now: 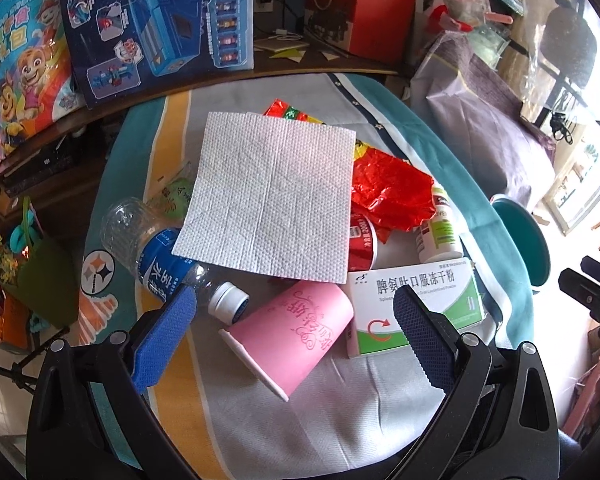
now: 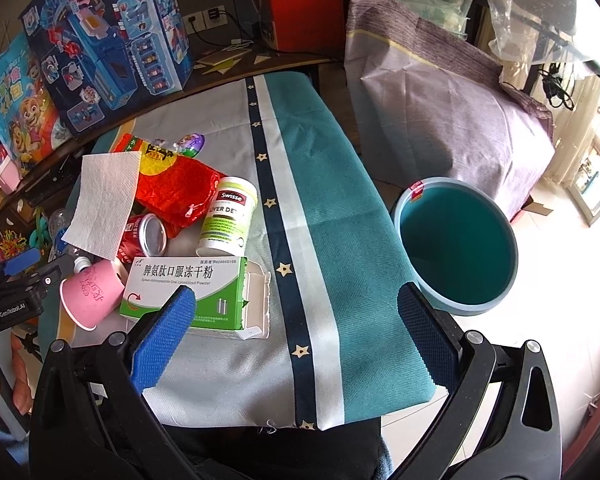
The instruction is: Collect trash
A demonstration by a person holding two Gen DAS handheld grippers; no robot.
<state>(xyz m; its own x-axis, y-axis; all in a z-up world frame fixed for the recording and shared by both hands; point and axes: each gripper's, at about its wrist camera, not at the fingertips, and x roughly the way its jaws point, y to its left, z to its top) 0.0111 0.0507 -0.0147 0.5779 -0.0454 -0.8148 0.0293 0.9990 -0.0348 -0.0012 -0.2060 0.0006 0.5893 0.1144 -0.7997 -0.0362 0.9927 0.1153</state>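
Trash lies on a cloth-covered table (image 2: 332,240): a pink paper cup (image 1: 296,332) on its side, a white-green medicine box (image 1: 416,304), a clear water bottle (image 1: 160,252), a white paper towel (image 1: 272,196), a red can (image 1: 362,244), red foil wrappers (image 1: 392,192) and a white Swisse jar (image 2: 230,216). My left gripper (image 1: 296,300) is open, hovering just above the pink cup. My right gripper (image 2: 296,300) is open over bare cloth, right of the medicine box (image 2: 192,292). A teal bin (image 2: 456,244) stands on the floor right of the table.
Toy boxes (image 1: 156,20) and a red box (image 1: 372,4) stand on a shelf behind the table. A purple-covered piece of furniture (image 2: 440,112) stands behind the bin. Bags and clutter (image 1: 20,272) hang left of the table.
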